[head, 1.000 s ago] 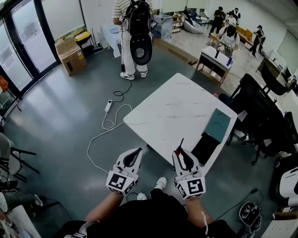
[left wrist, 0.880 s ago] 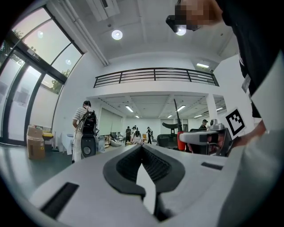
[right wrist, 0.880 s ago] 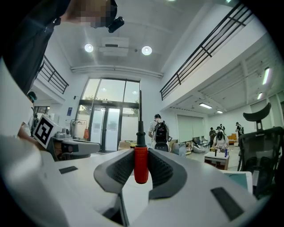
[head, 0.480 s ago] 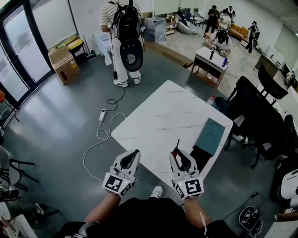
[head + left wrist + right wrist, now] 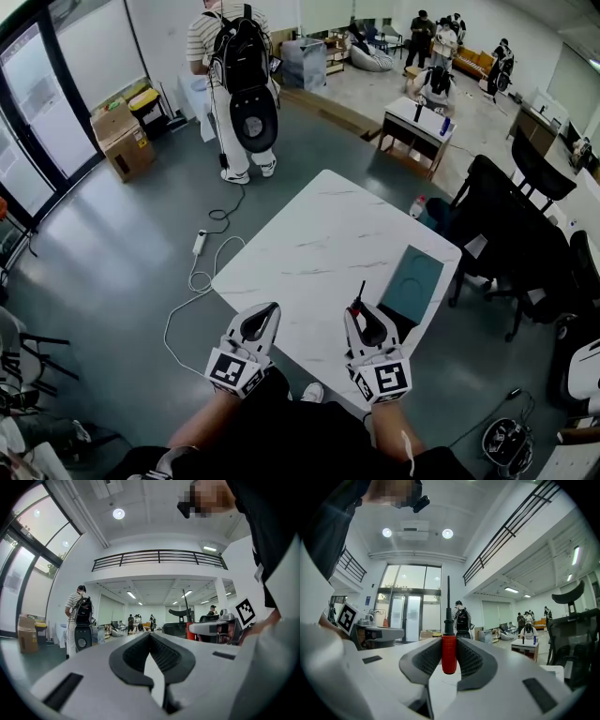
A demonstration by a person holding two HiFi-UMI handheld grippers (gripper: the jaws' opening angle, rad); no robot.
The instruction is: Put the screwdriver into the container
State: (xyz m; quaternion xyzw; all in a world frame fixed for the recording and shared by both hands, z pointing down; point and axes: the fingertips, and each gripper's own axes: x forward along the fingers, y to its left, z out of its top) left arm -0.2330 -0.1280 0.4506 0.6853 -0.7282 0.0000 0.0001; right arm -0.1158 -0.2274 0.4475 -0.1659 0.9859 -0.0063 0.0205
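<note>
Between the clenched jaws of the right gripper (image 5: 449, 640) the screwdriver (image 5: 449, 660) is gripped by its red handle, black shaft pointing upward, over the near edge of the white table (image 5: 314, 234). Teal container (image 5: 412, 284): set on the table's right edge, apart from the tool. Left gripper (image 5: 150, 637): jaws brought together, nothing grasped, held level beside the right one

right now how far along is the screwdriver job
Done: the screwdriver is clamped in the right tool. In hand: it hangs over the near edge of the table. Left: reaching the teal container farther right and dropping it in.
</note>
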